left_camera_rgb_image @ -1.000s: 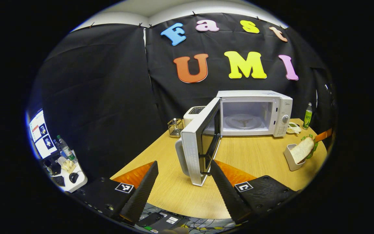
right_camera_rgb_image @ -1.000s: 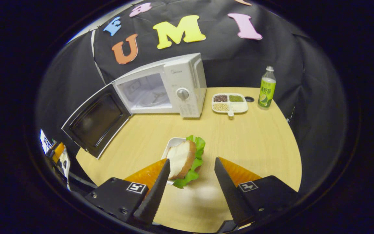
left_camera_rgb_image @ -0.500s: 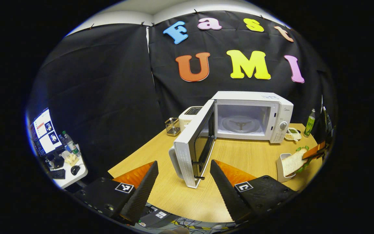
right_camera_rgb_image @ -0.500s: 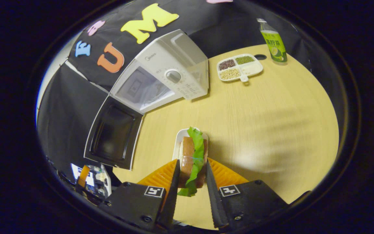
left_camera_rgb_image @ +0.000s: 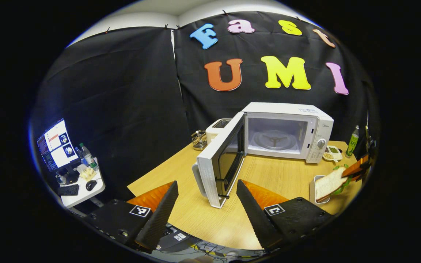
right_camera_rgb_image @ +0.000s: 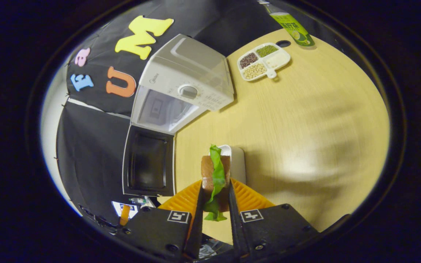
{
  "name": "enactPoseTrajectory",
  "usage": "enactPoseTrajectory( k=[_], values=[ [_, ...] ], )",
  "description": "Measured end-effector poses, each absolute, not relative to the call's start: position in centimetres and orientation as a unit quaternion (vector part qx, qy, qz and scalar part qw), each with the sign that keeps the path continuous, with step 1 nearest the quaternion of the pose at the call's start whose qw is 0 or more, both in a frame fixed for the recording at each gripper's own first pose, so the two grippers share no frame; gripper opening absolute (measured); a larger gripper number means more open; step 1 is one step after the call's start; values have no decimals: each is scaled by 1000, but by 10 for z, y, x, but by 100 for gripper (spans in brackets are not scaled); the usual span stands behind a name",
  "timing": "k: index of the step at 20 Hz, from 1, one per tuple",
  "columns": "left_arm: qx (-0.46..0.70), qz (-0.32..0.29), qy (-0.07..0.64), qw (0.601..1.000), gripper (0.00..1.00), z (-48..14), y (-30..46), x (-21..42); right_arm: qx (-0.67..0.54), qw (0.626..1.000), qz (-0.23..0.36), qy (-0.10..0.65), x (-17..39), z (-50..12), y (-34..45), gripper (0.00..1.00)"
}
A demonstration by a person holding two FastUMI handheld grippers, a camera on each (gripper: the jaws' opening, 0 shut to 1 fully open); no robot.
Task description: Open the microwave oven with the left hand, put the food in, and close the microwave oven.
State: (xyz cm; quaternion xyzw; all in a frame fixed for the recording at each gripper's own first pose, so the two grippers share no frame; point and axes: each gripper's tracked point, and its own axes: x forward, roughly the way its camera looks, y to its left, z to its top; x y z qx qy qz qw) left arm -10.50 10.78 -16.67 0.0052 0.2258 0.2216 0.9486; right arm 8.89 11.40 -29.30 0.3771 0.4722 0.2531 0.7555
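A round, light wooden worktop [right_camera_rgb_image: 305,120] carries a white microwave oven [left_camera_rgb_image: 287,131] with its door [left_camera_rgb_image: 219,160] swung open. Behind the door stand a white toaster [left_camera_rgb_image: 216,128] and a wire rack [left_camera_rgb_image: 198,140]. To the oven's right lie a divided dish of beans [right_camera_rgb_image: 263,62], a green bottle [right_camera_rgb_image: 289,23] and, nearer, a small white container [right_camera_rgb_image: 236,164].

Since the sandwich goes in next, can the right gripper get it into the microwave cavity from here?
Probably yes: the door stands swung wide, the cavity looks bare, and the right gripper clamps the sandwich.
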Motion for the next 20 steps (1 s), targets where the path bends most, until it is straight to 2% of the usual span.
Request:
enactPoseTrajectory(
  k=[1, 4, 5, 6, 8, 9, 10, 11, 15, 20],
  values=[
    [8, 219, 224, 950, 97, -168, 111, -104, 381, 755, 257, 467, 91, -283, 118, 29],
    [-4, 200, 217, 955, 97, -164, 118, -96, 398, 756, 265, 448, 96, -249, 138, 29],
    [-5, 193, 214, 958, 97, -161, 121, -93, 402, 758, 266, 439, 100, -239, 149, 37],
    [-3, 184, 211, 960, 97, -160, 124, -90, 401, 764, 267, 430, 105, -230, 161, 29],
    [1, 163, 208, 965, 97, -156, 133, -87, 393, 776, 272, 413, 115, -217, 188, 29],
    [4, 151, 204, 967, 97, -152, 137, -84, 391, 780, 271, 406, 121, -213, 201, 29],
    [9, 140, 203, 969, 97, -150, 141, -83, 396, 783, 266, 399, 128, -209, 215, 37],
    [14, 129, 202, 971, 97, -147, 146, -81, 403, 786, 261, 389, 137, -205, 227, 37],
    [14, 82, 198, 977, 97, -138, 158, -75, 467, 794, 203, 333, 184, -201, 270, 37],
    [10, 65, 191, 979, 97, -133, 179, -65, 537, 797, 116, 249, 254, -217, 317, 37]
  ],
)
